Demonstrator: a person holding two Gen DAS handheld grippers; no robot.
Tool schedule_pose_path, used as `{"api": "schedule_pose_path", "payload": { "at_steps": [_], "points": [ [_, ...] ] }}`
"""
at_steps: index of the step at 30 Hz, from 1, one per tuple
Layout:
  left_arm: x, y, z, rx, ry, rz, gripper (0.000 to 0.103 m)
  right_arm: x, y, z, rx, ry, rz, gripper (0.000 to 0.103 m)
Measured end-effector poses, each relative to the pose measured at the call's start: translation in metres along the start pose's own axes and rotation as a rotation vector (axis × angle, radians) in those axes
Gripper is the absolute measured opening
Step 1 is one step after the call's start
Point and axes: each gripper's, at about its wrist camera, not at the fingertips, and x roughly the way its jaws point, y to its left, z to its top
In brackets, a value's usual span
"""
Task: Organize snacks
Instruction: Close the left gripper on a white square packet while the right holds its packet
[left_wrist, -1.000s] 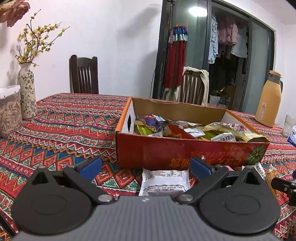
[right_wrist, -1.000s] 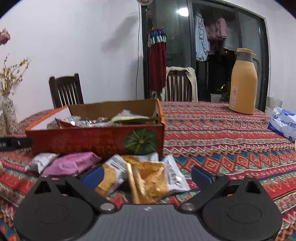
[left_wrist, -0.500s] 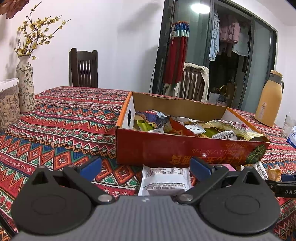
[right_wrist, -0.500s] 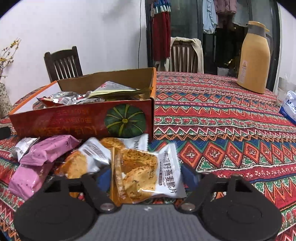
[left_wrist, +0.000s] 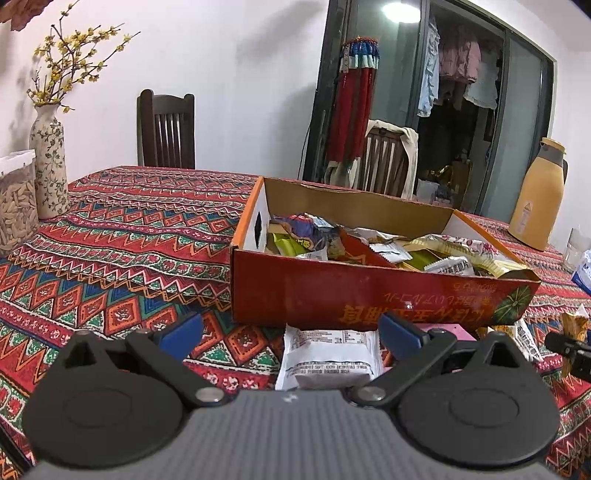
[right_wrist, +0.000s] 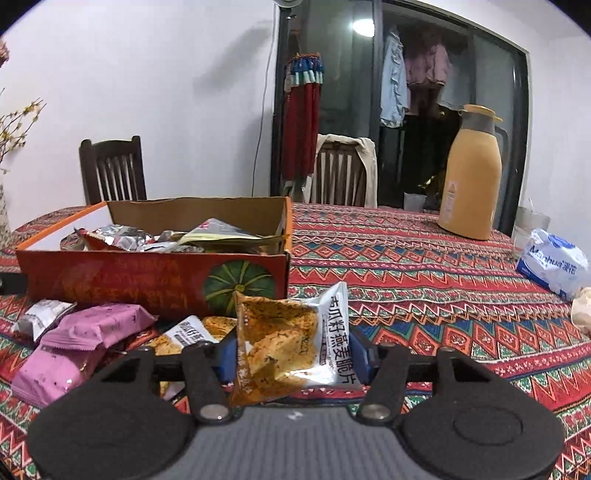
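Note:
An open red cardboard box (left_wrist: 369, 295) (right_wrist: 147, 280) holds several snack packets. My right gripper (right_wrist: 293, 354) is shut on an orange-and-white oat crisp packet (right_wrist: 291, 347) and holds it above the cloth, in front of the box's right end. My left gripper (left_wrist: 290, 332) is open over a white snack packet (left_wrist: 328, 356) that lies before the box's front wall. Two pink packets (right_wrist: 74, 347), a silver packet (right_wrist: 42, 317) and another orange packet (right_wrist: 192, 332) lie loose in front of the box.
A patterned red tablecloth (left_wrist: 129, 251) covers the table. An orange thermos (right_wrist: 471, 184) and a blue-white tissue pack (right_wrist: 554, 262) stand at the right. A flower vase (left_wrist: 48, 162) and a clear jar (left_wrist: 14, 206) stand at the left. Chairs stand behind the table.
My right gripper closed on the orange-and-white packet and lifted it off the cloth. My left gripper stayed open and barely moved.

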Motion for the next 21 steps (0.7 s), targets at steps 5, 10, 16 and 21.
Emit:
{"api": "schedule_pose_path", "payload": {
  "at_steps": [5, 10, 16, 21],
  "points": [
    [0.002, -0.004, -0.001, 0.021, 0.014, 0.007, 0.103, 0.0, -0.003, 0.003, 0.006, -0.009, 0.009, 0.057],
    [0.01, -0.007, -0.001, 0.04, 0.058, 0.02, 0.103, -0.002, -0.009, 0.002, 0.034, -0.019, 0.028, 0.057],
    [0.004, -0.022, 0.0, 0.114, 0.073, 0.019, 0.103, -0.004, -0.012, 0.002, 0.049, -0.03, 0.031, 0.058],
    [0.018, -0.032, 0.004, 0.113, 0.12, 0.057, 0.103, -0.003, -0.013, 0.002, 0.06, -0.03, 0.031, 0.058]
  ]
}}
